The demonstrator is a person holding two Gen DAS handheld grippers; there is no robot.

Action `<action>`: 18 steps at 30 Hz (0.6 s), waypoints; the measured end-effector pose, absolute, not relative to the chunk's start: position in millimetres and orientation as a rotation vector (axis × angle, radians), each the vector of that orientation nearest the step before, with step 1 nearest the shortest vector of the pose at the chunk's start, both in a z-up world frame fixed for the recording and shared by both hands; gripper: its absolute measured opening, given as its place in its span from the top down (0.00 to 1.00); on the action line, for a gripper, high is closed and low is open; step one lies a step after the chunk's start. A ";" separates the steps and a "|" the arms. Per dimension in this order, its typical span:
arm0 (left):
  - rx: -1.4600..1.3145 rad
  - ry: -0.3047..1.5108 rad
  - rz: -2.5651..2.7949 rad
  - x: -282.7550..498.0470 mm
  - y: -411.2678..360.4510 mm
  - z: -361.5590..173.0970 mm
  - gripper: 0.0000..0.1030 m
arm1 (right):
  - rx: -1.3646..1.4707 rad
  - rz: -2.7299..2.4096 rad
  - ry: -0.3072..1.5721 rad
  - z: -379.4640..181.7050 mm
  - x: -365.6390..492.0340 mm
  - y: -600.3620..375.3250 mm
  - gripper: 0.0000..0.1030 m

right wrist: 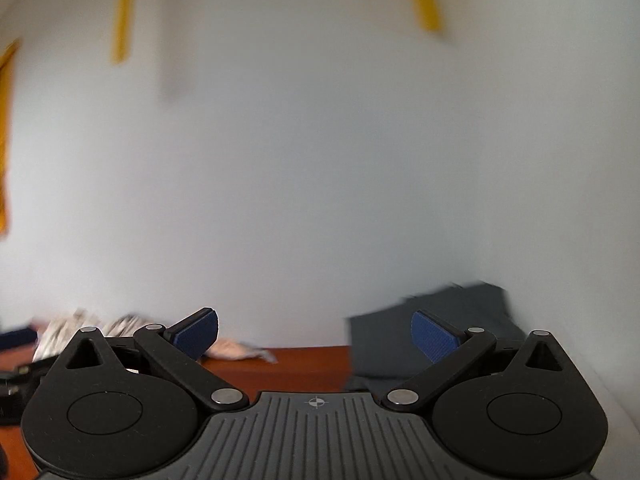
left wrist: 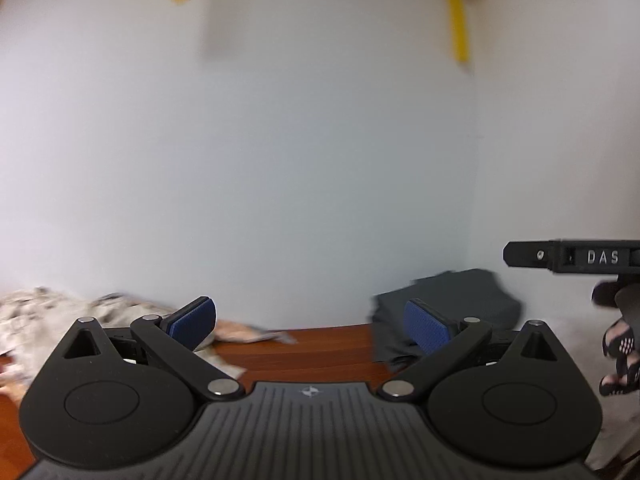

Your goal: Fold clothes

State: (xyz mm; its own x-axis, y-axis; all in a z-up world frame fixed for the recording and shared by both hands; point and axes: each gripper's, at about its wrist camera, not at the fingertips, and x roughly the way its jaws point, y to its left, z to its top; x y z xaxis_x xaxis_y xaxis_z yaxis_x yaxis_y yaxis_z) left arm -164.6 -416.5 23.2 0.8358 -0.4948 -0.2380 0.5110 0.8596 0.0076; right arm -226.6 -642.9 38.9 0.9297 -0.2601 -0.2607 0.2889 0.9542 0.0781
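- Your left tongs stand wide apart, nothing between the blue pads; your right tongs are wide and empty too.
- Both hover above the reddish wooden surface.
- A folded dark grey garment lies at the surface's far right, against the wall.
- A crumpled patterned cloth lies at the far left.
- Behind is a plain pale wall with yellow strips hanging near the top.

Dark grey folded garment, beige-and-brown patterned cloth (blurred), reddish-brown wooden table, blue textured finger pads, yellow strips, white wall
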 end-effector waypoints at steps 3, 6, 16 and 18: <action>0.066 0.267 -0.423 -164.0 -399.2 29.1 0.00 | 0.030 -0.178 0.293 39.6 -199.3 -624.4 0.00; 0.052 0.292 -0.307 -163.2 -381.7 32.7 0.00 | 0.016 -0.076 0.320 38.2 -177.6 -609.0 0.00; 0.008 0.422 -0.012 -148.3 -316.3 41.9 0.00 | 0.068 0.191 0.438 37.9 -126.6 -548.7 0.00; -0.004 0.446 0.014 -145.5 -304.8 39.8 0.00 | 0.070 0.215 0.460 36.7 -121.1 -534.9 0.00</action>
